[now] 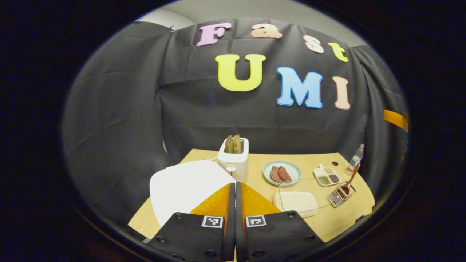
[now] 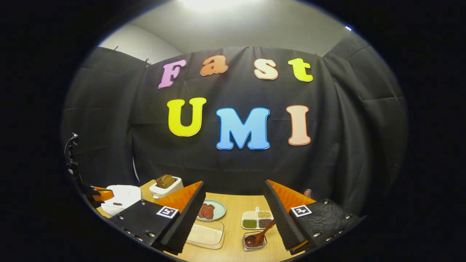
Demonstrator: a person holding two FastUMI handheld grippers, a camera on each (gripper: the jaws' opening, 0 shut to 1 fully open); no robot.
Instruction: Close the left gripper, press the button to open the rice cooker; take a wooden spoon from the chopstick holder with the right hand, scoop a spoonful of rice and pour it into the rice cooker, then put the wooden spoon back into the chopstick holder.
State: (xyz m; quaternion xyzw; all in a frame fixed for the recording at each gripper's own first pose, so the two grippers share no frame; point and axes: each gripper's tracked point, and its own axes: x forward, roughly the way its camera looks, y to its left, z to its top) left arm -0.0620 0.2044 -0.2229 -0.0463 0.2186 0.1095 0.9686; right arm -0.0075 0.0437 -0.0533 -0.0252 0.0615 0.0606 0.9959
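Observation:
The white rice cooker (image 1: pixel 185 185) sits at the table's near left with its lid down, just left of my left gripper (image 1: pixel 235 183), whose fingers are pressed together with nothing between them. In the right gripper view the rice cooker (image 2: pixel 122 198) stands far left with the left gripper (image 2: pixel 98 194) hovering at its left side. A wooden spoon (image 2: pixel 260 234) leans in the wire chopstick holder (image 2: pixel 254 243), low between the fingers of my open right gripper (image 2: pixel 233 183). A clear container of rice (image 2: pixel 205 234) lies beside the holder. The same spoon (image 1: pixel 350 182), holder (image 1: pixel 340 196) and rice container (image 1: pixel 296 201) appear at the right.
A white toaster (image 1: pixel 233 156) with bread stands behind the cooker. A plate of meat (image 1: pixel 282 171), a divided seasoning dish (image 1: pixel 327 176) and a small bottle (image 1: pixel 355 158) sit toward the back right of the wooden table (image 1: pixel 327 222). Black cloth walls close in the back and sides.

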